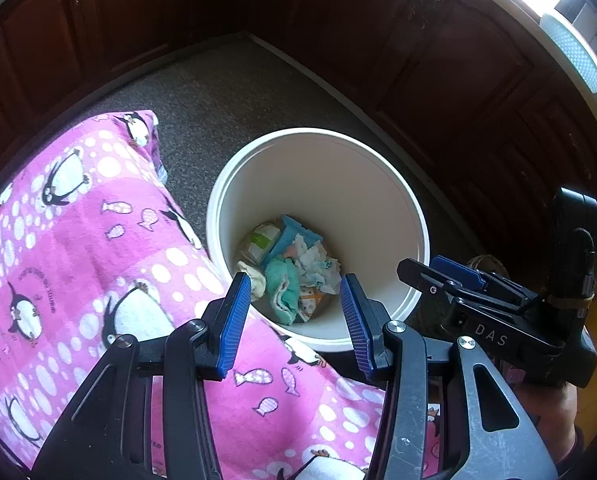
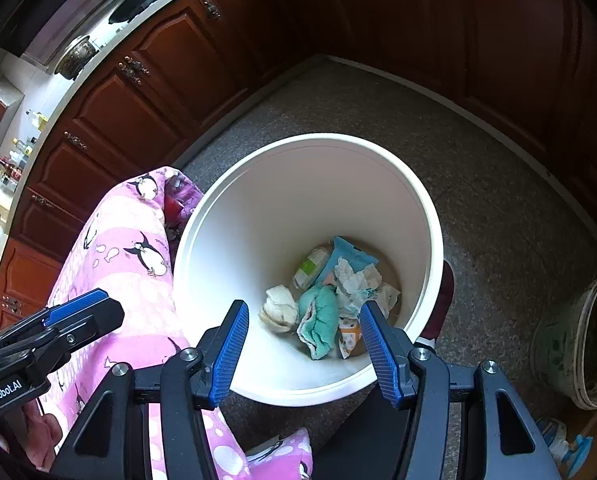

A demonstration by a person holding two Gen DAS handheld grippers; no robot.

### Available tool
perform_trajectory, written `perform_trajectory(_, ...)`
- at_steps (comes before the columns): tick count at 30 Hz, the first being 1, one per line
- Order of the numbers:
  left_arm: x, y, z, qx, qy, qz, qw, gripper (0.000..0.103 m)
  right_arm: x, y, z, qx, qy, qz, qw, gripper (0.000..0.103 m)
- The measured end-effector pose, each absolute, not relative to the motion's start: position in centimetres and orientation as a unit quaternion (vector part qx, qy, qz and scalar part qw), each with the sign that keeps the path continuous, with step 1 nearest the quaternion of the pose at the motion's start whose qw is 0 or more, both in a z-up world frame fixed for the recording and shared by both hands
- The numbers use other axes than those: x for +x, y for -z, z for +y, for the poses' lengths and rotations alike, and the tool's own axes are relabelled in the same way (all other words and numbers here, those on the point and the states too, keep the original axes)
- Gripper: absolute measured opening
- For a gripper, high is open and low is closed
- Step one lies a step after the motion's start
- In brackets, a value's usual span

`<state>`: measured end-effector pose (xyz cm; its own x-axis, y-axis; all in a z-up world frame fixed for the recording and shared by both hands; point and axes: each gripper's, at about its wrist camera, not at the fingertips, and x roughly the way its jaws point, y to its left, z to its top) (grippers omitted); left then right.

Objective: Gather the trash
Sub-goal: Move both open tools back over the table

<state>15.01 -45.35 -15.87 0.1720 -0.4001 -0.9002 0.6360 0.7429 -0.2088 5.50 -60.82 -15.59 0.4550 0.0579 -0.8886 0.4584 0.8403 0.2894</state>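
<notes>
From the left wrist, the left hand-held gripper [image 1: 294, 320] is seen part-open and empty above the white bin [image 1: 318, 236] on the floor, where trash [image 1: 294, 268] already lies: crumpled tissue, a teal cloth, wrappers. Collection is judged well along.

From the right wrist, the right hand-held gripper [image 2: 304, 344] is likewise part-open, nothing held; a wrapper [image 2: 566, 446] left on the floor may remain.

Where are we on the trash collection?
Done: several pieces lie in the white bucket, including a teal cloth, crumpled tissue and a wipes pack. In hand: nothing; left gripper and right gripper are open above it. Left: cannot tell; no loose trash is clearly identifiable.
</notes>
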Motion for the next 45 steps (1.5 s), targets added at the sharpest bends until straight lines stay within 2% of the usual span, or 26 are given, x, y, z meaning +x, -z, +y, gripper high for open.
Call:
perform_trajectory(20, 12.4, 11.2, -37.9, 0.106, 0.299, 0.521, 0.792, 0.045, 6.2, 12.2, -55.7, 0.212, 0.095, 0.502, 0.833, 0.058)
perform_trajectory(28, 11.1, 9.3, -32.9, 0.1, 0.272, 0.513, 0.808, 0.045, 6.7, 10.4, -51.5, 0.188, 0.066, 0.496, 0.845, 0.062)
perform_trajectory(45, 8.9, 7.5, -22.8, 0.088, 0.206, 0.487, 0.844, 0.045, 8.1, 9.3, -40.7, 0.148, -0.016, 0.501, 0.853, 0.063)
